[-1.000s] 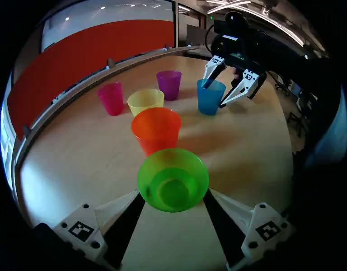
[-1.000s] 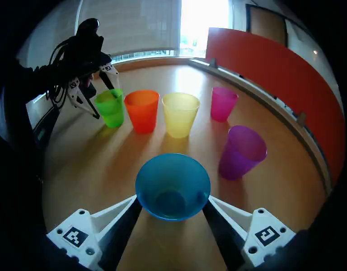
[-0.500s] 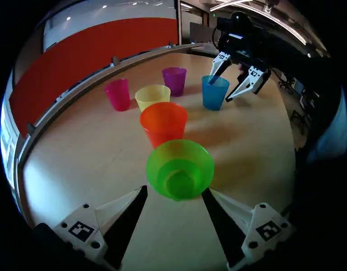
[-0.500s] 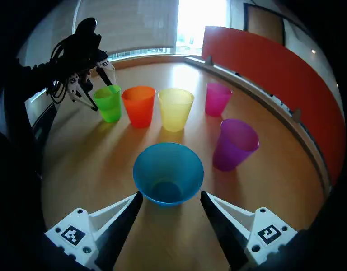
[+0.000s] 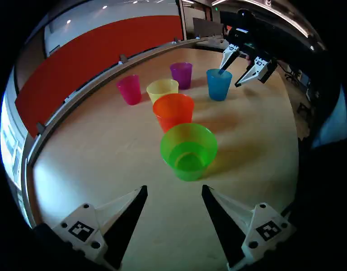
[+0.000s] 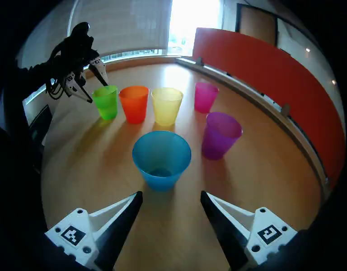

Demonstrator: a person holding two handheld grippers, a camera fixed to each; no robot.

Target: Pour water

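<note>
Six tapered, translucent plastic cups stand upright on the pale wooden table (image 5: pixel 96 149), one of each colour: green cup (image 5: pixel 188 151), orange cup (image 5: pixel 173 110), yellow cup (image 5: pixel 162 89), pink cup (image 5: pixel 129 89), purple cup (image 5: pixel 181 74), blue cup (image 6: pixel 161 158). The left gripper (image 5: pixel 173 187) is spread wide and empty, with the green cup just ahead, untouched. The right gripper (image 6: pixel 171 193) is parted too, and the blue cup stands free beyond its tips. Each white finger carries one square black-and-white marker (image 5: pixel 81 229).
</note>
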